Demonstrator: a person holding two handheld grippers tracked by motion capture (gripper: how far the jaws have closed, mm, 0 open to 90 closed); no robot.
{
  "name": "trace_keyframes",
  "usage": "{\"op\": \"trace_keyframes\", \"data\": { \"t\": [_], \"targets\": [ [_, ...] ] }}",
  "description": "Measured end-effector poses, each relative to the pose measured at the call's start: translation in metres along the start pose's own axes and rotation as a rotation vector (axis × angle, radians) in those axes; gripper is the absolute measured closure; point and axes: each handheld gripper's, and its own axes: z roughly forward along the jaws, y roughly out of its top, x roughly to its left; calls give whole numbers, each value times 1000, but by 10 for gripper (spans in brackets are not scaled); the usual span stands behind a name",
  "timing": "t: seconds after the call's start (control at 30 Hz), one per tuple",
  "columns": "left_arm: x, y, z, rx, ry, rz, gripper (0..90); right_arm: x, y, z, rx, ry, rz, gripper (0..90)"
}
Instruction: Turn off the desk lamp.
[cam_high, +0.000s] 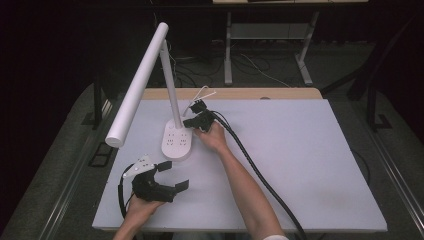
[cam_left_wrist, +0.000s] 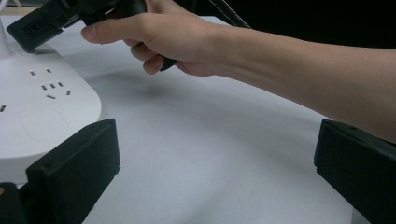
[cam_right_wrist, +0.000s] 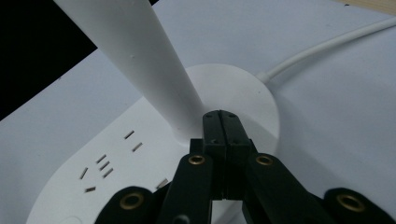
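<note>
A white desk lamp stands at the table's left middle, with a long tube head on a slanted stem. Its oval base carries socket slots. My right gripper is shut with nothing between its jaws. In the right gripper view its tips sit over the base, right beside the foot of the stem. My left gripper rests near the front left edge, open and holding nothing. In the left gripper view it looks past the base at the right hand.
The lamp's white cable runs off the base toward the table's far wooden edge. A thick black cable trails from the right gripper across the white table top. Behind the table stand a metal frame and loose floor cables.
</note>
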Motion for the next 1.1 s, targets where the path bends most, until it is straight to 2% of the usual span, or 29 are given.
{"op": "trace_keyframes", "data": {
  "t": [0.07,0.17,0.43,0.57,0.77,0.93,1.1],
  "targets": [
    [0,0,0,2,0,0,0,0,0,-1,1,-2,-2,900],
    [0,0,0,1,0,1,0,-3,-1,0,-9,26,19,900],
    [-1,0,0,2,0,1,0,-1,-1,1,-5,14,18,900],
    [-1,0,1,5,0,4,0,-2,-2,1,-9,18,36,900],
    [-1,0,1,4,-1,3,0,1,-2,0,-9,-2,20,900],
    [1,0,1,9,1,1,0,0,-3,-2,-23,20,39,900],
    [0,-1,1,7,0,1,0,0,-4,-8,-47,28,32,900]
  ]
}}
